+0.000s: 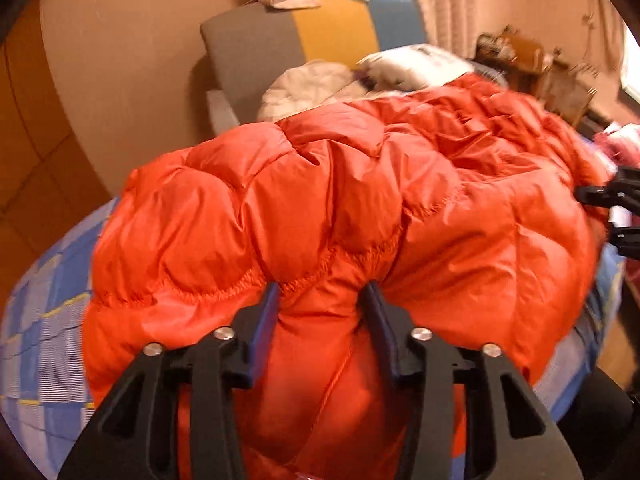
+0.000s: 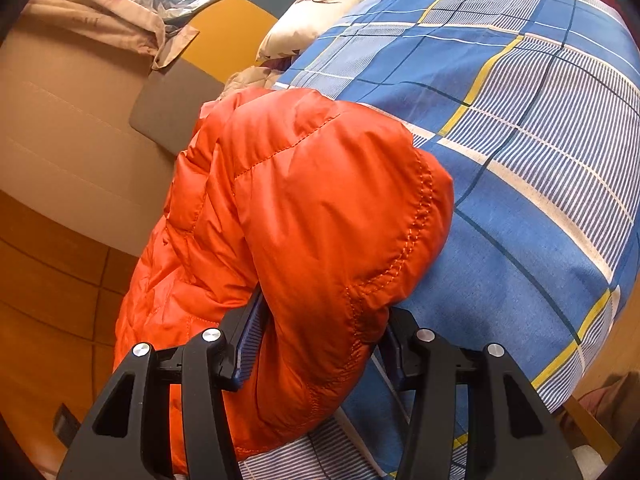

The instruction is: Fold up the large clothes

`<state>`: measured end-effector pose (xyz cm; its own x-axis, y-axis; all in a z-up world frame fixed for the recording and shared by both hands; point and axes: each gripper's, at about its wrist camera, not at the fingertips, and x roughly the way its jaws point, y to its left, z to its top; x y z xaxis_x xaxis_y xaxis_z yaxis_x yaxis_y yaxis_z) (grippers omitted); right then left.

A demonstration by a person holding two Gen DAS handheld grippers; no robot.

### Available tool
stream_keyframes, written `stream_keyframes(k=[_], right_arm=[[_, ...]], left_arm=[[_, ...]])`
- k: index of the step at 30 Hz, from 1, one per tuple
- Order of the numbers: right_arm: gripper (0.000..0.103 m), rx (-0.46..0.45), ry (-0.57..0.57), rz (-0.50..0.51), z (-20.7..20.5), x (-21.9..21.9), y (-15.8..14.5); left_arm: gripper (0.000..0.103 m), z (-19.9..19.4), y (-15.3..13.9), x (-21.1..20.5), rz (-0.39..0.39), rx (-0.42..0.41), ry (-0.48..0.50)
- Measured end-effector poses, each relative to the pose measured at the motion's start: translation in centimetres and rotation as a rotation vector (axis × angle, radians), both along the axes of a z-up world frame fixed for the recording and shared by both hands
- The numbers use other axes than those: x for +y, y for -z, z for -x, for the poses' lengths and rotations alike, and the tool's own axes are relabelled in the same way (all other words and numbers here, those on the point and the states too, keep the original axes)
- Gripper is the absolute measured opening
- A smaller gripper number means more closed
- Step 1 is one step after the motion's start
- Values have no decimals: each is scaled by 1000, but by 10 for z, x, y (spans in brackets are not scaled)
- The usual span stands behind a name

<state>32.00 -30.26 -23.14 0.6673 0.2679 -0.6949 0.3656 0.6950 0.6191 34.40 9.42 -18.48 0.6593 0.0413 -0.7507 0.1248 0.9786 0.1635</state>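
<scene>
The orange jacket (image 1: 340, 184) lies bunched on the bed (image 1: 44, 312), over its blue checked cover, with part of it hanging past the bed's near edge toward the floor. The left gripper (image 1: 324, 300) pinches a puffy fold of the jacket by a stitched seam, the fabric bulging between both fingers and spreading away ahead of them. The right gripper (image 2: 320, 320) clamps a rounded, seamed end of the jacket (image 2: 304, 200) at the bed's (image 2: 520, 120) edge, the padding filling the gap between its fingers.
</scene>
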Motion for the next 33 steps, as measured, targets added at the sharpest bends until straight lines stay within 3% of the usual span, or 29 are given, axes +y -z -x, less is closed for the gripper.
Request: stream_keyframes(k=[3,6,8,12,17,18,22,26,29,33], right_arm=[[50,1,-3,-8,1,-2,1],[51,-2,-8,-19,2,-5,2],[51,-4,-10,-23,3,-7,4],[55,-2,-20,-25,3,-10,7],[56,-4,-30,-28,3,-10,8],[57,-4,-30,-31,3,-10,9],[59,-2,-36,-32,1,-9,10],[59,0,-48,-29,-4,-9,11],[59,5,-43,-35,-6,-11,15],[59,6,-37,-41,-6,-12,17]], left_arm=[[25,-17,-6,-13,-153,43,-77],[26,-31,0,-21,-290,111,-145],[28,-32,2,-14,-319,87,-342],[34,-18,9,-1,-197,27,-517],[41,-24,12,13,-142,46,-563],[45,-23,13,18,-132,43,-589],[47,-20,23,34,-47,7,-710],[47,-4,31,57,125,-45,-759],[47,3,33,67,208,-73,-767],[48,5,35,68,249,-74,-786]])
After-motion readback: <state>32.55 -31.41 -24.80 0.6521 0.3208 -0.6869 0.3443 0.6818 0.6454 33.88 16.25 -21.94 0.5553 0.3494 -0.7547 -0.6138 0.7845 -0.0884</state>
